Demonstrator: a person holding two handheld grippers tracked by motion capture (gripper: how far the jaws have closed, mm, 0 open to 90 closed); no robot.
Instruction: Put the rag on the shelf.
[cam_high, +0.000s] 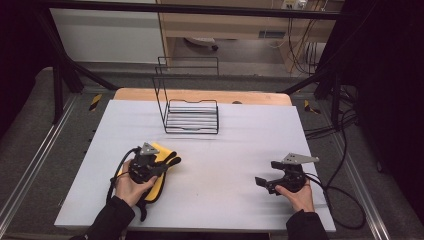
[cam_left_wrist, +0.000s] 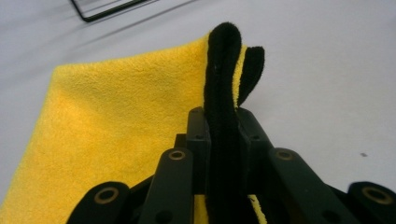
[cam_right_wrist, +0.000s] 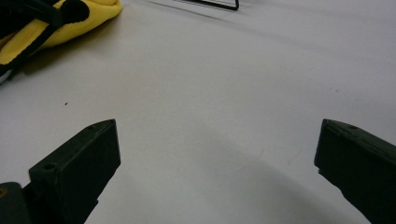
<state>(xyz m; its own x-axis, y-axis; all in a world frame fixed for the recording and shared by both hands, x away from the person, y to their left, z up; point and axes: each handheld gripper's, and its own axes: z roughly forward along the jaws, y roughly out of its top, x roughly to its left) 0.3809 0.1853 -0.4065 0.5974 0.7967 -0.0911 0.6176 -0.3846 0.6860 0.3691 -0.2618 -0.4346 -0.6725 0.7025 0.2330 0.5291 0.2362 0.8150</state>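
Surface (cam_high: 215, 165) was a white sheet over a wooden top, set inside a dark metal frame. Rack (cam_high: 191, 114), black wire, stood upright at the far middle of the surface, well apart from both hands. Cloth (cam_high: 161, 176), yellow with black edging, lay at the near left of the surface under the left hand (cam_high: 131, 186). Left hand-held gripper (cam_high: 162, 165) had its jaws pressed together on the cloth's black edge (cam_left_wrist: 223, 84), which stood up between them in the left gripper view while the yellow body (cam_left_wrist: 116, 135) lay flat beside it. Right hand-held gripper (cam_high: 266, 176), held by the right hand (cam_high: 299, 194) at the near right, had its jaws spread wide over bare surface, pinching nothing, with the cloth (cam_right_wrist: 70, 23) well apart from it.
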